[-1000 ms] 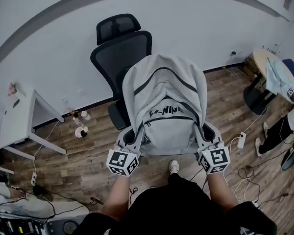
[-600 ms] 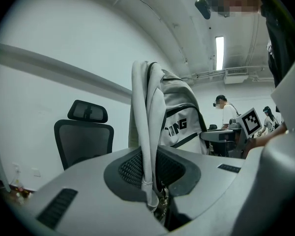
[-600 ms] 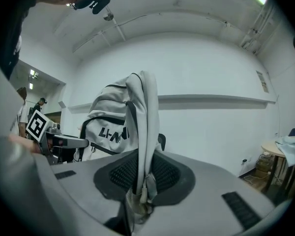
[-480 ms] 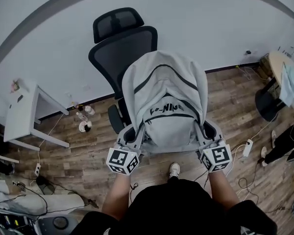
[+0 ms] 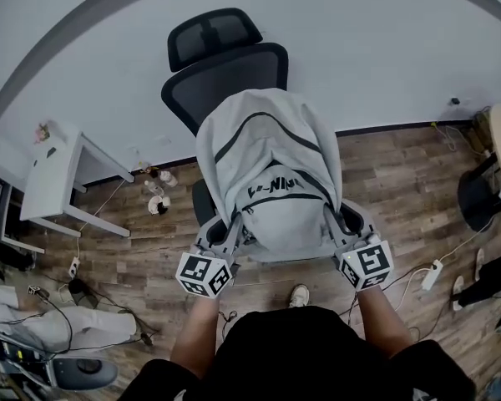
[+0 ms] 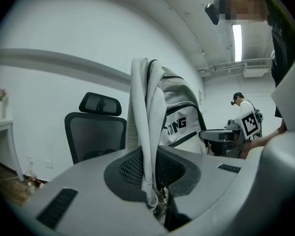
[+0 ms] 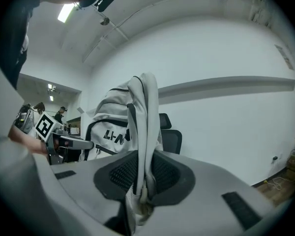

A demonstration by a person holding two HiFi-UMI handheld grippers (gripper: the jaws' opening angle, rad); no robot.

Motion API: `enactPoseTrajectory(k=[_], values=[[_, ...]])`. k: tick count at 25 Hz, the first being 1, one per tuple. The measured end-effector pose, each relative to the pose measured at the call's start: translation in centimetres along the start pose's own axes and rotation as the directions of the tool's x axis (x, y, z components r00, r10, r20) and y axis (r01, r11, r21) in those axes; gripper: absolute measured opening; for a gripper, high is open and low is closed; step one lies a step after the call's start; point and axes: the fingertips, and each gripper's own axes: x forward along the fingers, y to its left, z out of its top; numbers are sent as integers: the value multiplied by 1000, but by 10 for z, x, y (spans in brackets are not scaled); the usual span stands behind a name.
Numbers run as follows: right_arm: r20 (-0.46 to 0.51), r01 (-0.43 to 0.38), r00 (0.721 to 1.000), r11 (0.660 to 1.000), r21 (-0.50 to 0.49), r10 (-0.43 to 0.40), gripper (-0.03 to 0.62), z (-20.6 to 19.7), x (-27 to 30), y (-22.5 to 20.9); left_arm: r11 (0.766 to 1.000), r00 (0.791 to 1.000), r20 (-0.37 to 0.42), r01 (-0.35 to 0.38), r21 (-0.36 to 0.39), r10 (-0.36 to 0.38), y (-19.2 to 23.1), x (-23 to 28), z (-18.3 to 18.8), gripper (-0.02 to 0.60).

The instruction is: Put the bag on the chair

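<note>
Left tool (image 6: 153, 200) and right tool (image 7: 140, 195) pinch straps (image 6: 146, 141) of the bag (image 5: 271, 161) near the chair (image 5: 227, 72).

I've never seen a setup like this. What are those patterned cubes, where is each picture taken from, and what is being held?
No robot here: a person holds a two-jaw gripper in each hand; the patterned cubes are parts of those. The head view looks down from the person's head; each gripper view looks along its own jaws. The left gripper is shut on one grey strap, the right gripper on the other strap, of a light grey fabric backpack. It hangs before a black mesh office chair on a wooden floor.
</note>
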Motion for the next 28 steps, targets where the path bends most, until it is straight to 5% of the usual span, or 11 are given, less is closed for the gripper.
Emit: enactPoseTrajectory(k=[13, 28], values=[[-68, -145, 987, 987, 63, 149, 94, -22, 107, -20, 995, 992, -83, -96, -31, 93, 71, 48, -8, 60], [-175, -106, 977, 991, 85, 120, 94, -79, 171, -39, 995, 991, -121, -59, -76, 50, 123, 101, -58, 61]])
